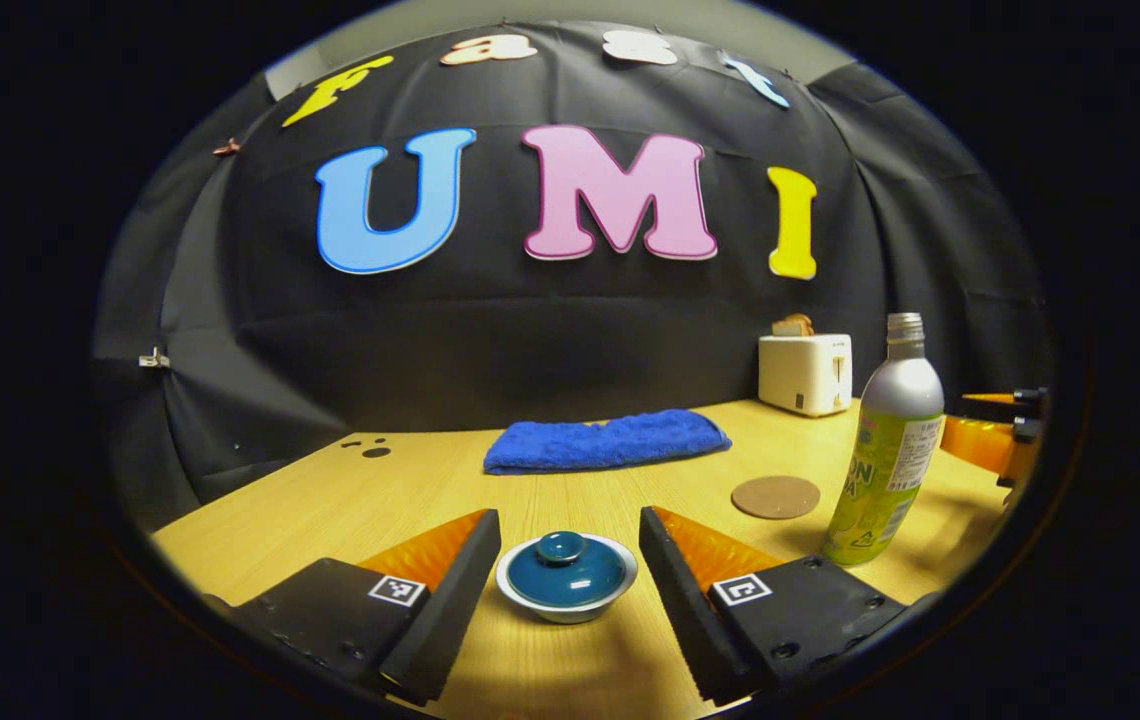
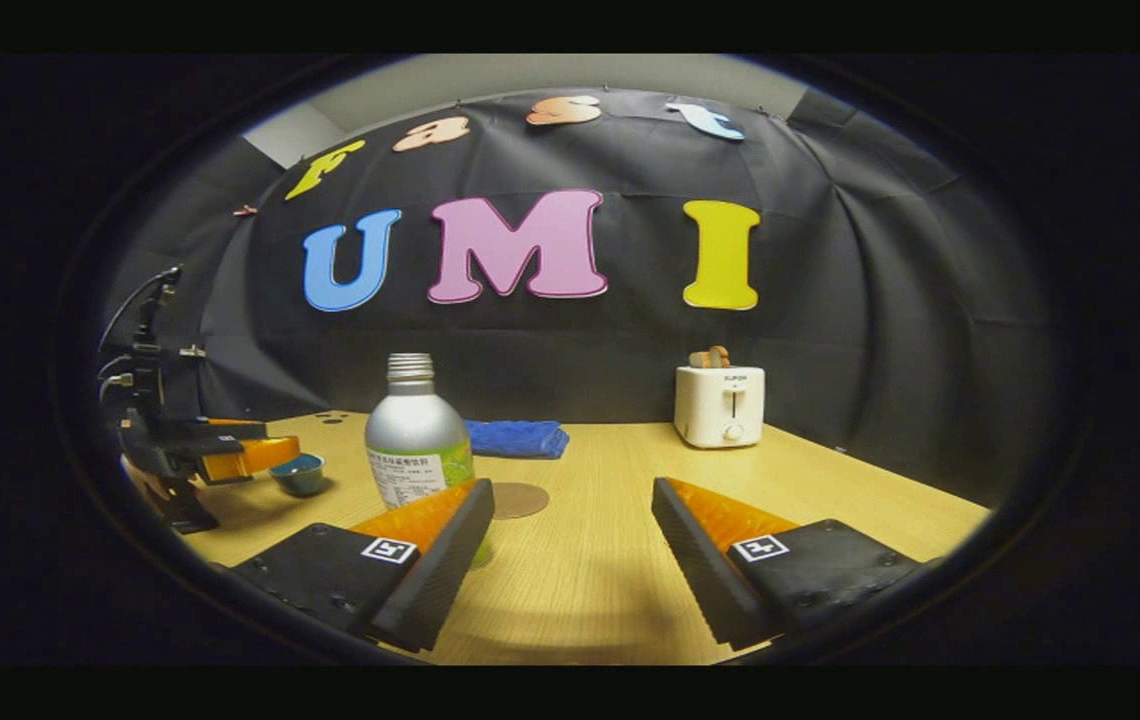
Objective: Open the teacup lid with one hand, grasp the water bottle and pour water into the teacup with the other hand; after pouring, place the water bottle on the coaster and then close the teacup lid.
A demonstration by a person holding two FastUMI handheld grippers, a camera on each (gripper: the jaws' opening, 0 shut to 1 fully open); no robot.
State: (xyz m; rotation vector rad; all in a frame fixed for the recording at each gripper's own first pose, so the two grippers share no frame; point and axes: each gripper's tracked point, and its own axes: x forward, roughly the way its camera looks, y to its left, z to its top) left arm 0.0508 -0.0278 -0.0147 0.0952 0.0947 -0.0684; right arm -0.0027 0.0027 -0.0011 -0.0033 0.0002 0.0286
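Left gripper [image 1: 570, 545] up close, jaws spread wide, the lidded teacup [image 1: 567, 577] sitting between them untouched, lid [image 1: 566, 566] on. The water bottle [image 1: 887, 443] stands upright to the right, near the round coaster [image 1: 775, 497]. Right gripper [image 2: 572, 510], jaws spread too, its left finger just before the bottle on the tabletop [image 2: 610, 560]. Blue towel [image 1: 607, 441] and toaster [image 1: 805, 373] sit at the back.

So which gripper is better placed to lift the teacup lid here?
Left. In the left gripper view, the left gripper is open with the teacup lid centred between its fingers. The right gripper, also open, sits beside the water bottle instead.
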